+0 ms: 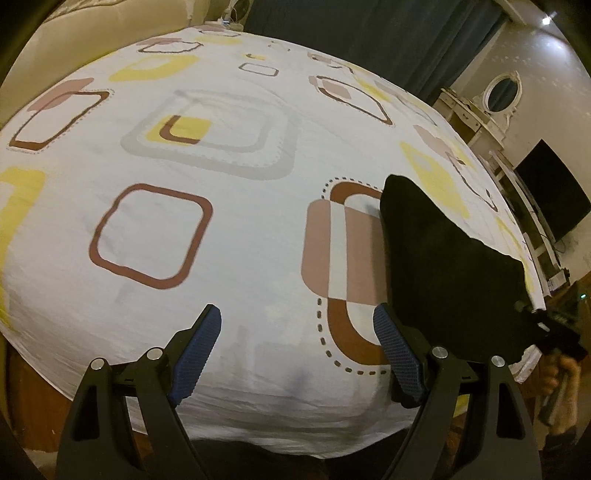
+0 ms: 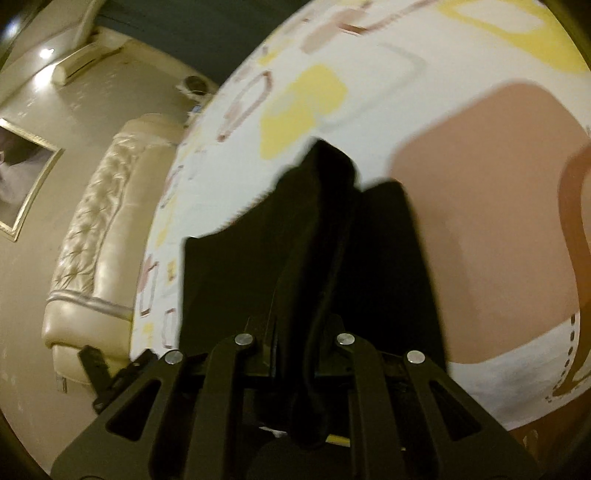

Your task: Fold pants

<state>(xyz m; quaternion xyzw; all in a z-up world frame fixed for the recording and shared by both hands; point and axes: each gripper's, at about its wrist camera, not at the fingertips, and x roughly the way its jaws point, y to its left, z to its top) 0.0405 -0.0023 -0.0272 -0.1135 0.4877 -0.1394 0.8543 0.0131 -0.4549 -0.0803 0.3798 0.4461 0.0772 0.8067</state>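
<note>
Both views are dim and warm-tinted, lit by indoor lamps: a small bright ceiling light (image 1: 546,20) glares at the upper right of the left wrist view, and a second glary spot (image 2: 46,53) sits on the wall in the right wrist view. Fisheye distortion bulges the white patterned bedsheet (image 1: 240,229) into a dome, with dark vignetted corners. The right wrist view is motion-blurred; the black fabric pants (image 2: 325,236) show no detail
</note>
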